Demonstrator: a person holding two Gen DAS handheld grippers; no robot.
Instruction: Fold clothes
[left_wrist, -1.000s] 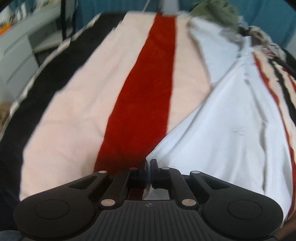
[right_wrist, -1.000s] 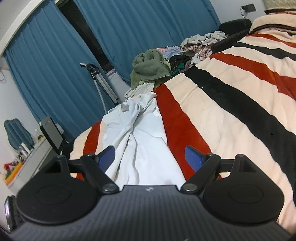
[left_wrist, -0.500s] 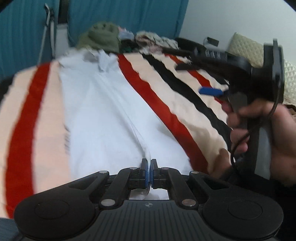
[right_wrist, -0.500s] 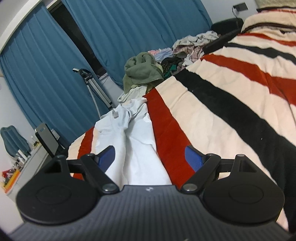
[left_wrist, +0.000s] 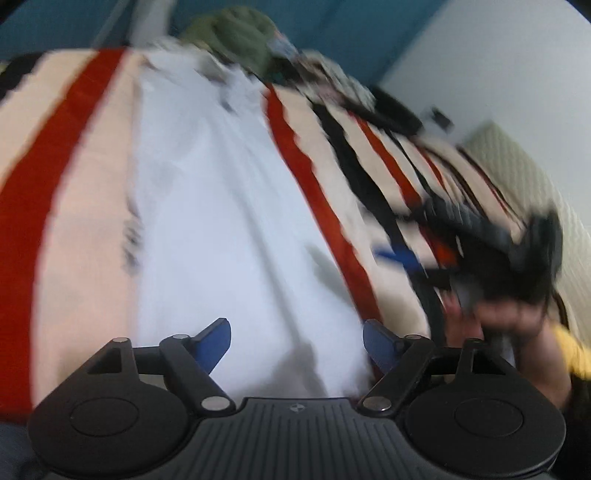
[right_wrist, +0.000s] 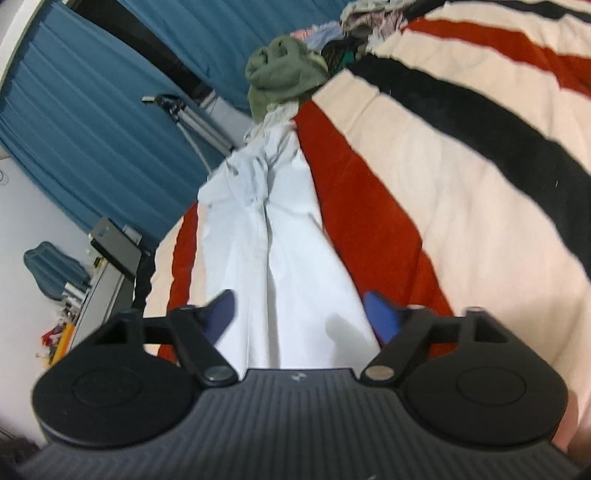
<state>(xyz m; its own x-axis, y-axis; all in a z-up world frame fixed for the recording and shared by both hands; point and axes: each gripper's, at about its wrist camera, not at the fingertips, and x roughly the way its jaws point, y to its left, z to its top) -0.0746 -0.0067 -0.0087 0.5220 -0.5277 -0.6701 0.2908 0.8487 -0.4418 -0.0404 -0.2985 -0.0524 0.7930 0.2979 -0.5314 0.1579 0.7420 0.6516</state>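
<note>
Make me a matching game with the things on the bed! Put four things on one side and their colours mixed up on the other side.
Things:
1. long garment laid flat on the bed
2. bundled-up garment at the far end
3. curtain
4. stripe right beside the flat garment

Colours:
A. red
B. olive green
C. white
D. blue

Pairs: 1-C, 2-B, 3-D, 4-A
</note>
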